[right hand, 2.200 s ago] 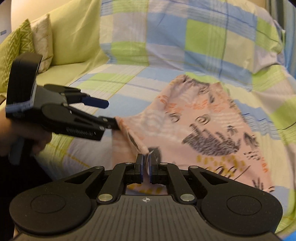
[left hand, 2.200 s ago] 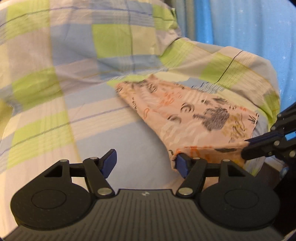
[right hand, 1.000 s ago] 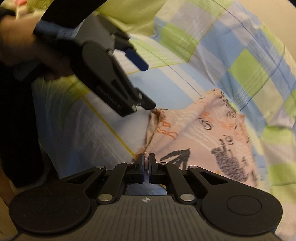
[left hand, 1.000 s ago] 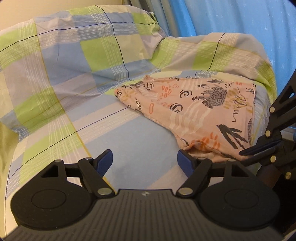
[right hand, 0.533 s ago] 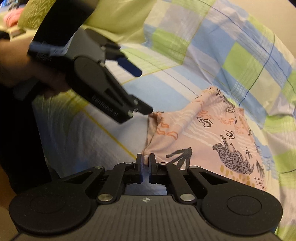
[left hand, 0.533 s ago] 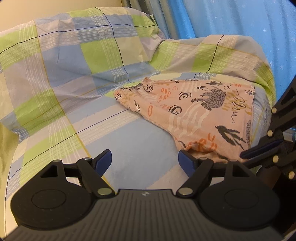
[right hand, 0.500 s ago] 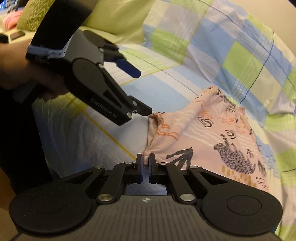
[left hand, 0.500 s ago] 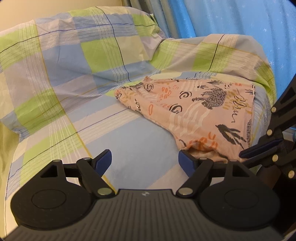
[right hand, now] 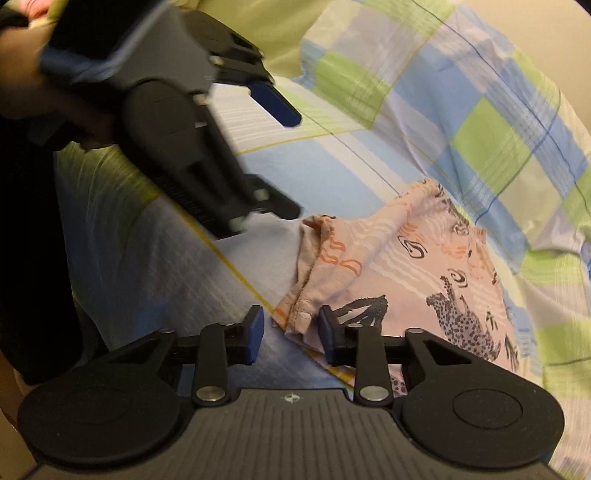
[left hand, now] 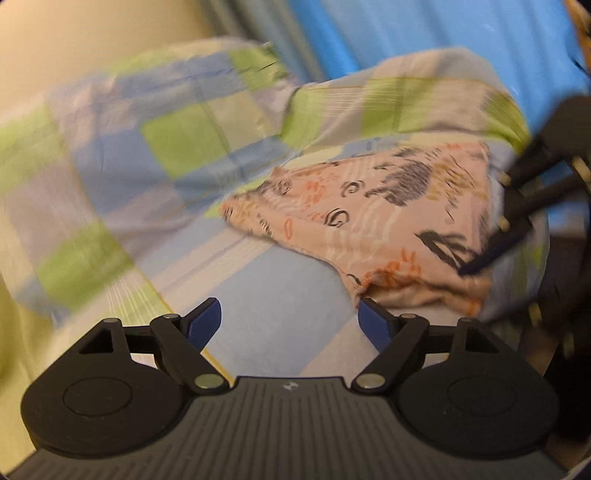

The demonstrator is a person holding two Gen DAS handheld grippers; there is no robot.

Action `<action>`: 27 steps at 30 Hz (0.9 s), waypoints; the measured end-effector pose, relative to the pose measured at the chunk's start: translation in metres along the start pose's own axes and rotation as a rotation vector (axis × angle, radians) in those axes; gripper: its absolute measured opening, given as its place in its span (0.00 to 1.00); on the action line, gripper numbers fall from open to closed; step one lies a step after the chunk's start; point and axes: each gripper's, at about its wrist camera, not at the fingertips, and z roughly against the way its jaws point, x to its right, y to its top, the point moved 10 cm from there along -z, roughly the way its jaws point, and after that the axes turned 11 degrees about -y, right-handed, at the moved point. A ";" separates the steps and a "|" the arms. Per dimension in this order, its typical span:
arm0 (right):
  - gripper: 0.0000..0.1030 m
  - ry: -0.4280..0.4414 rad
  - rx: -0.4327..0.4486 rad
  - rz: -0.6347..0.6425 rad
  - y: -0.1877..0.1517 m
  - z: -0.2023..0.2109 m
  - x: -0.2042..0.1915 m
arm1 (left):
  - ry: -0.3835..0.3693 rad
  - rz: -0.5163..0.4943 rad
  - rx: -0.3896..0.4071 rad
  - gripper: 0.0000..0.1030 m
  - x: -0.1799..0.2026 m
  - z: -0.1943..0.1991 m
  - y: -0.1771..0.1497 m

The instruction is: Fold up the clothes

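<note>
A checked sheet point(right hand: 332, 177) in blue, green and pale squares covers the couch and fills most of both views, running up over the backrest toward 12 o'clock; the left wrist view is blurred. Behind the couch in that view hangs a blue curtain point(left hand: 424, 33), from 12 to 2 o'clock. On the seat lies the cloth point(right hand: 413, 266), a pink garment printed with animals and orange marks, folded flat; in the right wrist view it spreads from the centre out to 4 o'clock, with its bunched hem corner at 6 o'clock, and in the left wrist view point(left hand: 373, 218) it sits at 2 o'clock from the centre. The left gripper point(right hand: 293, 166) enters the right wrist view from 10 o'clock, held in a hand point(right hand: 33, 74), its fingers spread wide, the lower tip just beside the cloth's near edge; whether it touches I cannot tell. In its own view point(left hand: 290, 319) nothing lies between its blue pads point(left hand: 205, 319). The right gripper point(right hand: 291, 328) has its fingers parted too, one each side of the hem corner, which lies loose between them, apart from the left pad and close by the right. In the left wrist view it shows at 3 o'clock point(left hand: 476, 264), tip over the cloth's right edge.
</note>
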 end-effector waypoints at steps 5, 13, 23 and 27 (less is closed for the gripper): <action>0.06 0.007 0.014 -0.027 0.004 0.010 0.010 | -0.058 -0.367 -0.004 0.84 0.051 0.000 0.006; 0.06 0.001 0.076 -0.053 0.018 0.030 0.034 | -0.120 -0.821 0.057 0.64 0.103 -0.025 0.023; 0.52 -0.129 0.044 -0.018 -0.019 0.019 0.065 | -0.208 -0.572 0.020 0.05 0.079 -0.038 0.045; 0.42 -0.180 0.096 0.026 -0.013 0.002 0.067 | -0.247 -0.399 0.025 0.05 0.064 -0.038 0.056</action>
